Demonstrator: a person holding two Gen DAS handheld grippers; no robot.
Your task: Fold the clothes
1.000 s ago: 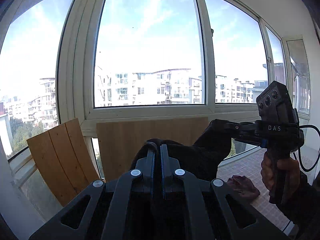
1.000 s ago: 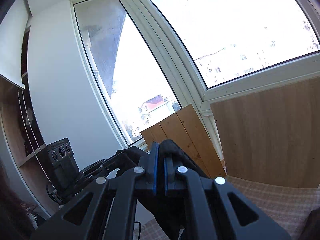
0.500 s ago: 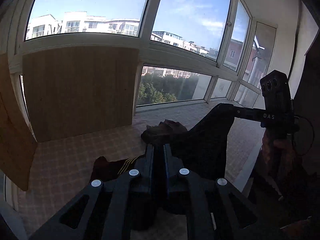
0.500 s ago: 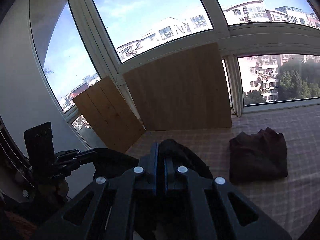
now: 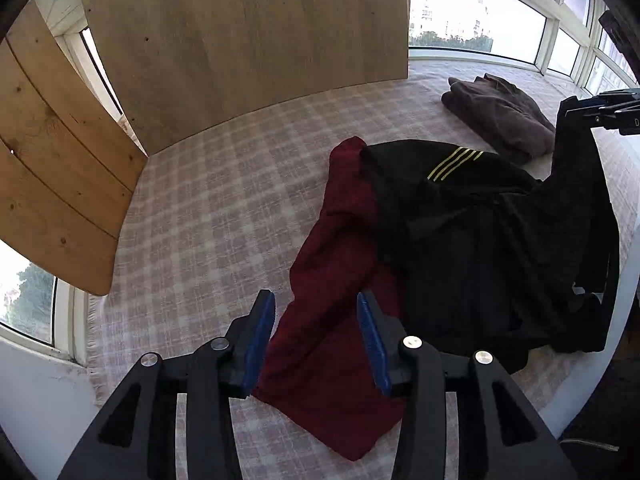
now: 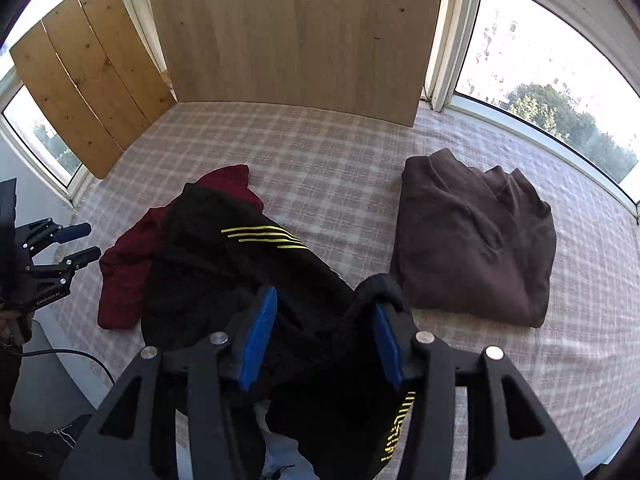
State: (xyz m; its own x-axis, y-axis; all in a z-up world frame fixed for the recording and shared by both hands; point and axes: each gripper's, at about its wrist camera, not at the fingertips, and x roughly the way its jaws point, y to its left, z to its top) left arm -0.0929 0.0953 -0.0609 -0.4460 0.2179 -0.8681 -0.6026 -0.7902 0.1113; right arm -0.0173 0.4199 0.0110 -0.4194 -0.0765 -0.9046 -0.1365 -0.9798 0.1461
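A black garment with yellow stripes (image 5: 472, 232) lies crumpled on the checked cloth, partly over a dark red garment (image 5: 340, 280); both also show in the right wrist view, black (image 6: 224, 264) and red (image 6: 128, 264). My left gripper (image 5: 316, 344) is open and empty, just above the red garment. My right gripper (image 6: 320, 344) is open, with a fold of the black garment still draped over its right finger (image 6: 386, 344). In the left wrist view the right gripper (image 5: 600, 108) has black cloth hanging from it. In the right wrist view the left gripper (image 6: 72, 244) is open at the left.
A folded brown garment (image 6: 476, 248) lies at the right of the checked cloth (image 6: 328, 160); it also shows in the left wrist view (image 5: 500, 116). Wooden boards (image 6: 296, 36) lean against the windows behind. The surface's front edge runs close below the garments.
Both grippers came down from window height to the surface and opened. The black garment they held now lies on the cloth over the red one.
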